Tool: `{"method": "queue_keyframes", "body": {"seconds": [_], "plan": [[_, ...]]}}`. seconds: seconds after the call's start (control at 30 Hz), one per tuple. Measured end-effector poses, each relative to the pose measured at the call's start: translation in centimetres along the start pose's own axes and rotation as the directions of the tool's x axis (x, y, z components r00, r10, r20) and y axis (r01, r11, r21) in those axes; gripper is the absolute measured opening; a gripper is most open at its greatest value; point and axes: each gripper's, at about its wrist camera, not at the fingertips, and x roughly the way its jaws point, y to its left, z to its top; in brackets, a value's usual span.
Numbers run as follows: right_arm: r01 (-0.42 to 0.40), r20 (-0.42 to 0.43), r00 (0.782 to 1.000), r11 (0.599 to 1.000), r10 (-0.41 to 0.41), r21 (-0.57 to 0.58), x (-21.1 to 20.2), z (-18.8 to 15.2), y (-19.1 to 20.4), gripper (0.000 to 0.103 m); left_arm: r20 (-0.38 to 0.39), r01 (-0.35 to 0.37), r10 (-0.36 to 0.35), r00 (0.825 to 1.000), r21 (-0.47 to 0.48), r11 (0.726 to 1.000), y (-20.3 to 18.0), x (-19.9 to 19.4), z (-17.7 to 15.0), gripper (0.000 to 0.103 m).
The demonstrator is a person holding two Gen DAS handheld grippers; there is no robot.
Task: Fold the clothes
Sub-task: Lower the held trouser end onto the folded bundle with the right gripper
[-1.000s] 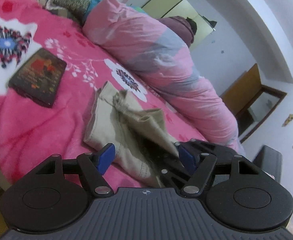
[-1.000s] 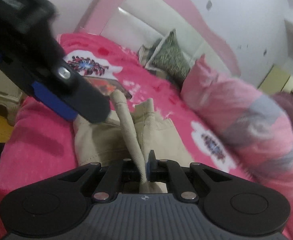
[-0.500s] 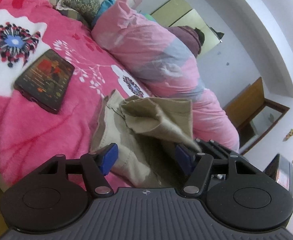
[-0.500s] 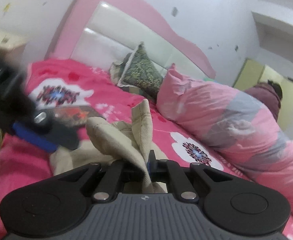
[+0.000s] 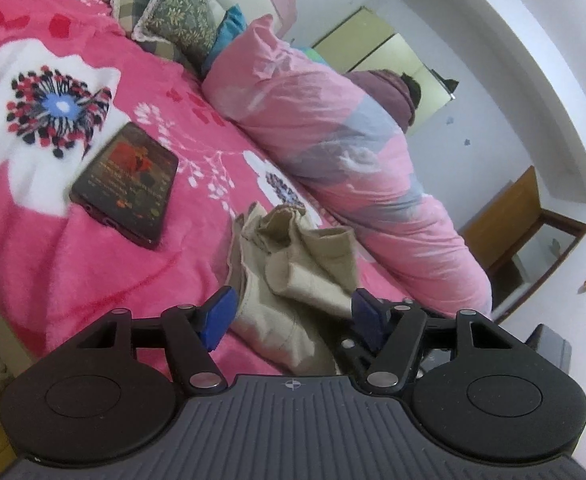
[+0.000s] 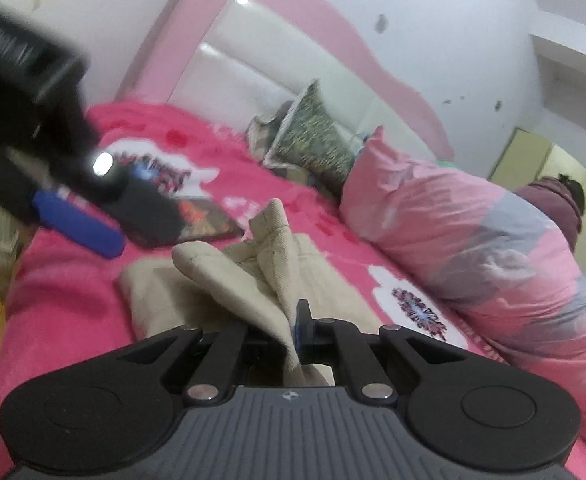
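1. We see the left gripper [image 5: 291, 314] with its jaws wide apart, holding nothing, just above the beige trousers [image 5: 293, 280] on the pink blanket [image 5: 53, 248].
2. Our right gripper [image 6: 293, 330] is clamped tight on a raised fold of the trousers.
3. We judge the thin pinch could slip, or the lifted layer drag the fold askew.
4. We count 1 phone [image 5: 127, 184], 1 pair of trousers, 2 grippers.
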Motion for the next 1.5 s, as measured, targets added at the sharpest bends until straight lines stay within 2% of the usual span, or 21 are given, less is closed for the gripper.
{"method": "queue_keyframes", "body": {"seconds": [0.1,0.17,0.23,0.27,0.33,0.37,0.5,0.57,0.7,0.83,0.9,1.07,1.1,1.13,1.2,1.3,1.4,1.43,1.5], "plan": [[-0.024,-0.024,0.999,0.999,0.023,-0.023,0.4,-0.3,0.4,0.005,0.001,-0.005,0.005,1.0,0.005,1.0,0.0,0.0,0.1,0.064],[-0.07,-0.076,0.995,0.989,0.06,-0.132,0.8,-1.2,1.7,0.006,-0.002,-0.011,0.011,1.0,0.01,1.0,0.0,0.2,0.1,0.064],[-0.04,-0.066,0.997,0.979,0.028,-0.199,0.2,-1.2,2.4,0.009,-0.003,-0.017,0.017,1.0,0.016,1.0,-0.1,0.5,0.1,0.064],[-0.047,-0.071,0.997,0.979,0.034,-0.2,-0.2,-1.0,2.3,0.011,-0.004,-0.02,0.02,1.0,0.018,1.0,-0.1,0.6,0.1,0.064],[-0.075,-0.071,0.996,0.978,0.062,-0.194,-1.2,-0.7,1.7,0.027,0.001,-0.021,0.021,1.0,0.018,1.0,0.0,0.6,0.1,0.064],[-0.095,-0.066,0.994,0.978,0.084,-0.188,-1.8,-0.6,1.2,0.03,0.005,-0.02,0.02,1.0,0.018,1.0,0.0,0.5,0.2,0.064],[-0.189,-0.077,0.98,0.98,0.185,-0.059,-3.9,0.0,-2.0,0.032,0.021,-0.014,0.014,1.0,0.035,0.999,-0.1,0.1,0.2,0.063],[-0.214,-0.067,0.974,0.977,0.215,0.023,-4.0,0.4,-3.5,0.032,0.03,-0.011,0.01,0.999,0.038,0.999,-0.1,-0.2,0.2,0.062],[-0.234,-0.044,0.971,0.972,0.233,-0.004,-3.2,1.1,-3.0,0.031,0.038,-0.008,0.007,0.999,0.03,1.0,0.1,-0.5,0.2,0.058],[-0.356,0.011,0.934,0.933,0.356,0.06,-3.3,2.5,-3.4,0.031,0.048,-0.024,0.023,0.999,0.03,0.999,0.4,-0.9,0.2,0.058],[-0.372,0.021,0.928,0.923,0.372,0.093,-3.2,2.7,-3.9,0.031,0.053,-0.031,0.03,0.998,0.025,0.999,0.6,-1.1,0.3,0.057],[-0.322,-0.035,0.945,0.944,0.325,0.077,-0.9,2.3,-3.4,0.028,0.052,-0.036,0.035,0.998,0.025,0.999,1.0,-1.0,0.3,0.057],[-0.317,-0.044,0.946,0.945,0.321,0.076,-0.4,2.1,-3.2,0.018,0.052,-0.036,0.034,0.998,0.025,0.999,1.0,-1.0,0.3,0.057],[-0.314,-0.054,0.946,0.946,0.318,0.079,0.1,2.0,-3.1,0.002,0.052,-0.035,0.034,0.998,0.025,0.999,1.0,-1.0,0.3,0.057],[-0.308,-0.046,0.948,0.945,0.314,0.111,0.5,1.9,-3.2,0.001,0.054,-0.035,0.034,0.998,0.021,0.999,1.1,-1.0,0.4,0.057],[-0.295,0.019,0.955,0.951,0.294,0.088,-1.2,2.4,-3.1,0.001,0.059,-0.04,0.039,0.997,0.017,0.999,1.4,-1.3,0.5,0.057],[-0.312,-0.032,0.949,0.949,0.314,0.047,-0.9,1.9,-2.1,0.001,0.054,-0.047,0.047,0.997,0.006,0.999,1.9,-1.3,0.5,0.057],[-0.335,-0.064,0.939,0.941,0.337,0.037,-0.6,1.6,-1.8,0.002,0.053,-0.048,0.048,0.997,0.002,0.999,2.0,-1.3,0.5,0.057],[-0.34,-0.07,0.938,0.94,0.341,0.029,-0.7,1.6,-1.3,0.004,0.051,-0.05,0.05,0.997,-0.006,0.999,2.2,-1.3,0.5,0.057]]}}
